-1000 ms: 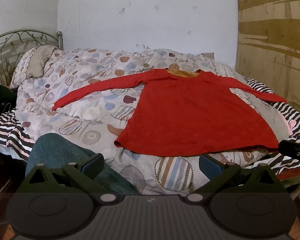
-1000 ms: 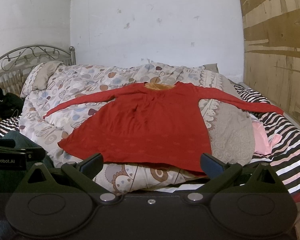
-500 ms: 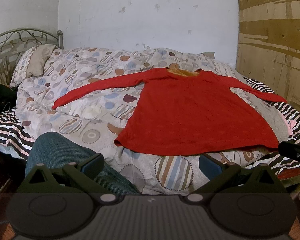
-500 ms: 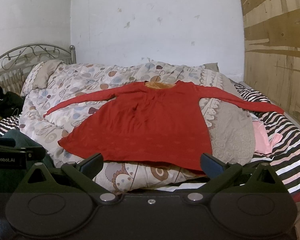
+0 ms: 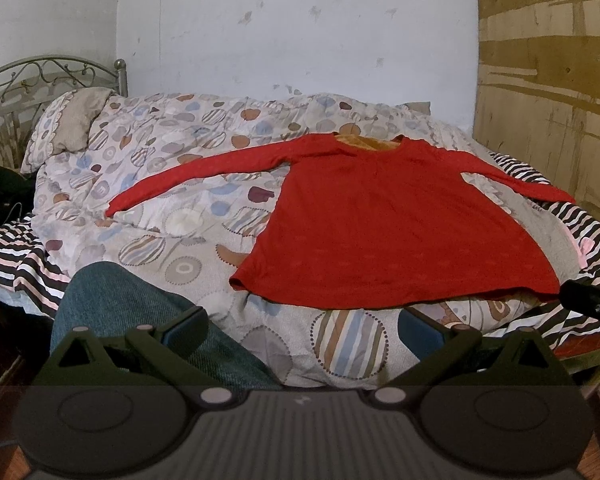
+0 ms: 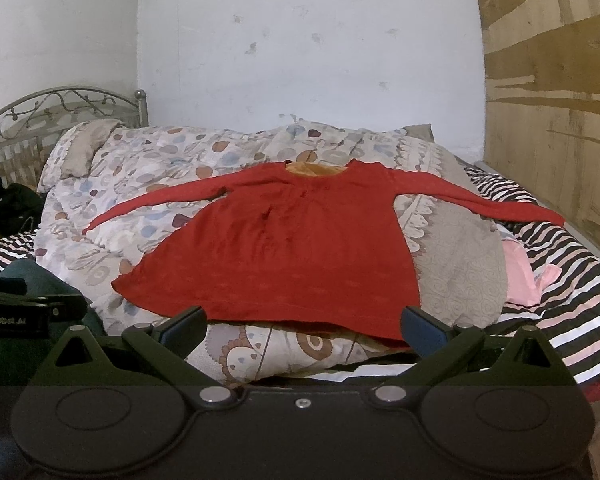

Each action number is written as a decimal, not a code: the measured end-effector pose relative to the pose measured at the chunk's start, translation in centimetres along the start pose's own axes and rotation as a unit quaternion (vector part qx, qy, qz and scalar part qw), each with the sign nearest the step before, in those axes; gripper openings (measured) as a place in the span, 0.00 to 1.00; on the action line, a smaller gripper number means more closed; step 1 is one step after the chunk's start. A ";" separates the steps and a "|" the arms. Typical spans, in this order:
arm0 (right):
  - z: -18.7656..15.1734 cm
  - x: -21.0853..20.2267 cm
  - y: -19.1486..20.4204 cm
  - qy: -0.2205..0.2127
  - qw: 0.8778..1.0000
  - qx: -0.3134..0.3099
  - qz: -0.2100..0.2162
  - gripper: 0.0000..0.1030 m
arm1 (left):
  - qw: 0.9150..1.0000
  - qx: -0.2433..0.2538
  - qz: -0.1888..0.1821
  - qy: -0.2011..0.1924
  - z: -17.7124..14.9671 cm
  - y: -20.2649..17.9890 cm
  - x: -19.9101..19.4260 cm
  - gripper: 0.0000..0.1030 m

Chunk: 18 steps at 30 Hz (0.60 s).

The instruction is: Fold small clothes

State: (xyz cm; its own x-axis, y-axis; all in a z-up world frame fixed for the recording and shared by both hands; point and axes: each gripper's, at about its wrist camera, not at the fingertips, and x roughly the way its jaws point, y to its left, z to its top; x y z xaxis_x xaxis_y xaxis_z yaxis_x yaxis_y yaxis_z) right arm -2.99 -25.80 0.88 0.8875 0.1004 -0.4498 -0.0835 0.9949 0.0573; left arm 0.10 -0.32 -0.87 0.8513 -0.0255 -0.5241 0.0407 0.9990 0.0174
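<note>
- Left gripper: fingers spread wide, empty, short of the bed edge.
- Right gripper: fingers spread wide, empty; hem just beyond the tips.
- Red long-sleeved top: flat ahead on the patterned duvet, sleeves outstretched, ready for folding; open duvet left of the fingers.

light: dim, even indoor | focus: fairly sharp | edges: fisheye-bent, dark corners | source: possibly overhead
</note>
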 end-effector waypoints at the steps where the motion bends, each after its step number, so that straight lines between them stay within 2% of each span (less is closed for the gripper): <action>1: -0.1 0.1 0.0 0.000 1.000 0.001 -0.001 1.00 | 1.000 0.000 0.000 0.000 0.0 0.0 0.0 1.00; 10: 0.0 0.2 -0.2 0.005 1.000 0.003 -0.004 1.00 | 1.000 -0.002 -0.006 0.004 -0.3 0.2 0.2 1.00; 18: 0.9 0.9 -1.0 0.028 0.998 0.027 -0.050 1.00 | 1.000 -0.005 -0.018 0.008 0.5 0.6 0.0 1.00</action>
State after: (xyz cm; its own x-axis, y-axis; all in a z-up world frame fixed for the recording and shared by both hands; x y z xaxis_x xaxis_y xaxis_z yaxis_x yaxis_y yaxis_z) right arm -1.72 -26.75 1.21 0.8638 0.0036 -0.5038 0.0290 0.9980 0.0568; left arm 0.36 0.24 -0.46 0.8412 -0.0608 -0.5373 0.0656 0.9978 -0.0103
